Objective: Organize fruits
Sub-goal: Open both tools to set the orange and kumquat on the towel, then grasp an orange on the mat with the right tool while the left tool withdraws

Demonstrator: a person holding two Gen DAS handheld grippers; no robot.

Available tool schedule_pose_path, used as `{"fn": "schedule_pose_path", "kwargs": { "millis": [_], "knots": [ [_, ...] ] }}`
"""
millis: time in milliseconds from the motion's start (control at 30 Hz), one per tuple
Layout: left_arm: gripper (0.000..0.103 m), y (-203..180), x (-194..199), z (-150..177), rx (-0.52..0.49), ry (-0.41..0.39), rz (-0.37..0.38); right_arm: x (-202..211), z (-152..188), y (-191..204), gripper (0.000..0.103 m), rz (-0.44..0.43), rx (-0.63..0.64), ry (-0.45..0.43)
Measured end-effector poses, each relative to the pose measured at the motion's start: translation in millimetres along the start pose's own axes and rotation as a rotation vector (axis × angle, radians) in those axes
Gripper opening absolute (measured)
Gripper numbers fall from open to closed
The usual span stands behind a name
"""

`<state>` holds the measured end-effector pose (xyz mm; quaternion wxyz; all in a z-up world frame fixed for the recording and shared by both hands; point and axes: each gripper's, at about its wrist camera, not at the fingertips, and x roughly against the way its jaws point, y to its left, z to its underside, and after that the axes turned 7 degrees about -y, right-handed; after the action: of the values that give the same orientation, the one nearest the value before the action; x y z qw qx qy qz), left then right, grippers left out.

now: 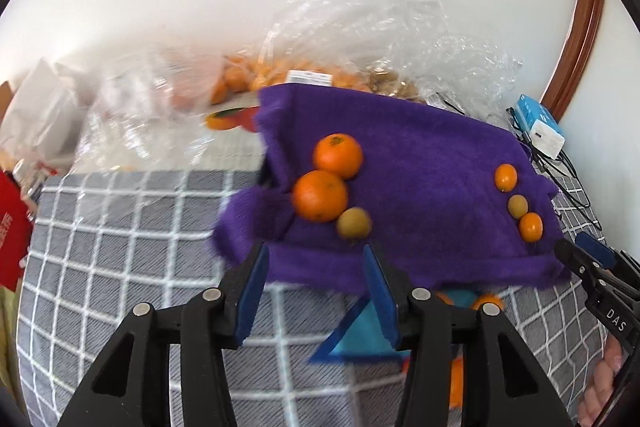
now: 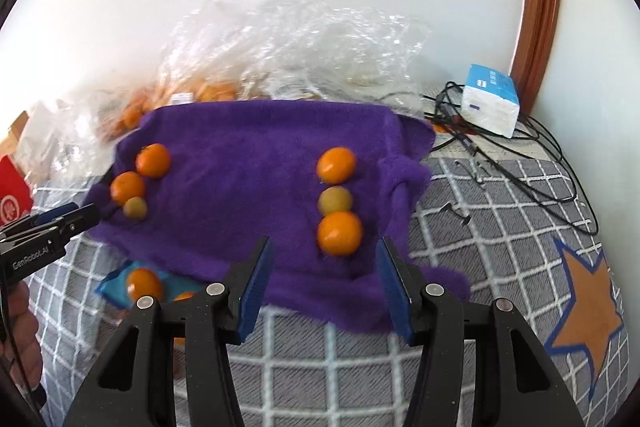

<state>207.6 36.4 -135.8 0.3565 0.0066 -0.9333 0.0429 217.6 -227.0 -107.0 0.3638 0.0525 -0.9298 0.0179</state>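
Note:
A purple towel (image 1: 420,187) (image 2: 248,163) lies on the checked bed cover. On its left side sit two oranges (image 1: 338,155) (image 1: 320,195) and a small yellow-green fruit (image 1: 353,223). On its right side sit an orange (image 2: 336,165), a yellow-green fruit (image 2: 335,201) and another orange (image 2: 340,233) in a row. My left gripper (image 1: 316,263) is open just before the left group. My right gripper (image 2: 324,259) is open just before the right row. Both are empty.
Clear plastic bags (image 1: 360,39) (image 2: 288,39) with more oranges lie behind the towel by the wall. A blue-white box (image 2: 490,99) and black cables (image 2: 540,147) lie at the right. A teal cloth with oranges (image 2: 144,283) lies under the towel's front left edge. A red packet (image 1: 10,223) is at the left.

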Motion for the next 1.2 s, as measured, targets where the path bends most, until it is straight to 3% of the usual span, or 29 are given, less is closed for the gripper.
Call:
{"fn": "schedule_pose_path", "kwargs": {
  "millis": [300,500,900,967,1033,1200],
  "knots": [
    [0.056,50.6,27.6,53.9,0.072,-0.011,-0.019,15.5,41.4,38.3,0.05,-0.111,-0.013,0.043],
    [0.056,72.3,32.6,80.2,0.15,-0.027,0.022,6.5,50.9,56.7,0.047,-0.144,-0.01,0.079],
    [0.061,88.8,34.4,89.9,0.235,-0.056,0.026,-30.9,49.8,76.3,0.037,-0.155,-0.047,0.155],
    [0.061,88.0,33.9,90.0,0.231,-0.057,0.021,-33.7,48.2,77.1,0.032,-0.139,-0.047,0.148],
    [0.061,85.9,34.1,89.9,0.221,-0.058,0.02,-32.2,46.9,77.7,0.032,-0.153,-0.035,0.145],
    [0.061,77.0,33.4,89.9,0.17,-0.059,0.02,-4.3,47.0,64.0,0.032,-0.091,0.001,0.059]
  ]
}}
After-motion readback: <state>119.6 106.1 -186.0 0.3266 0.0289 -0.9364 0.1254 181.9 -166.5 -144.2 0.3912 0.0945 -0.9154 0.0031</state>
